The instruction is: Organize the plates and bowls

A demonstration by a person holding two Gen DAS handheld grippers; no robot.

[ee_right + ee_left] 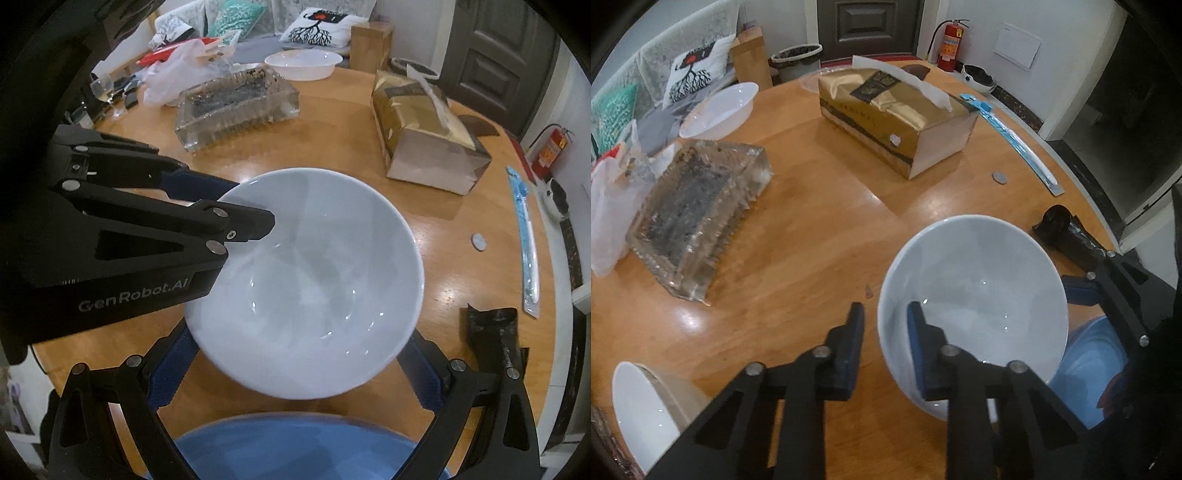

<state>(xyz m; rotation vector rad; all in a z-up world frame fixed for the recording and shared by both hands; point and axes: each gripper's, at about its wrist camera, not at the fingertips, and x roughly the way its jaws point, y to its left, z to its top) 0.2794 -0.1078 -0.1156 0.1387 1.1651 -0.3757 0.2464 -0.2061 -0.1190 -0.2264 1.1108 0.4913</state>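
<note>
A white bowl [975, 291] is held above the round wooden table [820, 206]; it also shows in the right wrist view [314, 277]. My left gripper [885, 347] straddles the bowl's near-left rim, one finger inside and one outside, jaws a little apart. My right gripper [295, 373] is wide open with a finger on each side of the bowl, under it. A blue plate [291, 446] lies just below, also seen in the left wrist view [1089, 373]. Another white bowl [646, 410] lies tipped at the bottom left.
A gold tissue box [897, 114], a glass tray [698, 214], a white basin [720, 109], a coin [1000, 177], a blue packaged utensil [1008, 136] and a black wrapped object [1067, 236] sit on the table. Plastic bags [609, 206] lie at the left edge.
</note>
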